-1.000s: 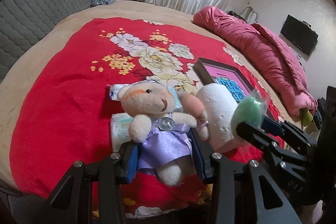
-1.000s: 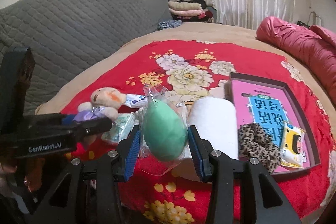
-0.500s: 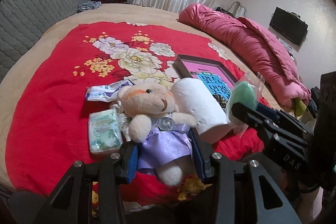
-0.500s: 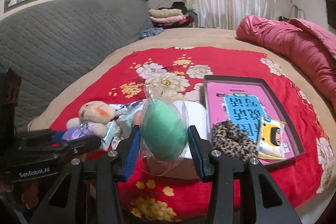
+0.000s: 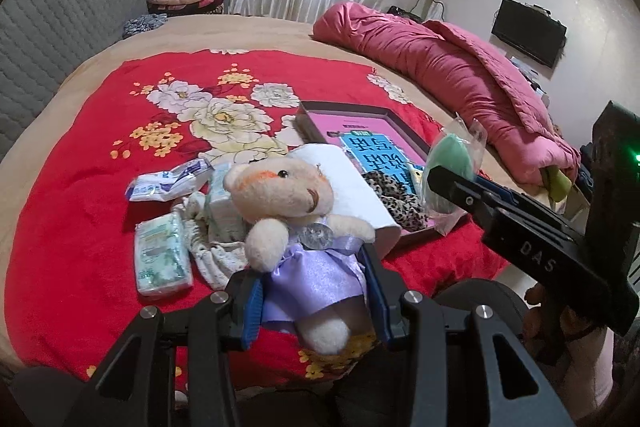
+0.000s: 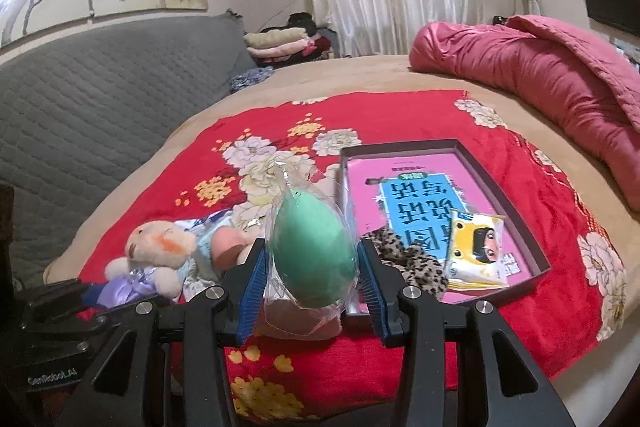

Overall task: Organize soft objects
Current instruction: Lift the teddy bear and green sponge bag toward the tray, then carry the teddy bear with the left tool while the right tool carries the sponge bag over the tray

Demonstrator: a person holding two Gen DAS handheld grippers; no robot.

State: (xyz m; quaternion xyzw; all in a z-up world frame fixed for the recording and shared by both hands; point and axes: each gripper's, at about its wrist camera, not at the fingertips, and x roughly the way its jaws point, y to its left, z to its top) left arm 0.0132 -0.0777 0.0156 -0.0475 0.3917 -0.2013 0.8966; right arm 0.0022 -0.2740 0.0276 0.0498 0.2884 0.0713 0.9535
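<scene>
- Left gripper (image 5: pixel 314 297) clamped on bear (image 5: pixel 296 223) at its purple dress, held above red blanket (image 5: pixel 80 155).
- Right gripper (image 6: pixel 310 285) clamped on bagged green sponge (image 6: pixel 314 253), upright between blue pads.
- Tissue packs (image 5: pixel 162 261) just beside bear, on blanket.
- Beyond: tray (image 6: pixel 516 211) holding leopard scrunchie (image 6: pixel 416 261) and yellow packet (image 6: pixel 476 253).
- Farther: pink quilt (image 6: pixel 540 83).
</scene>
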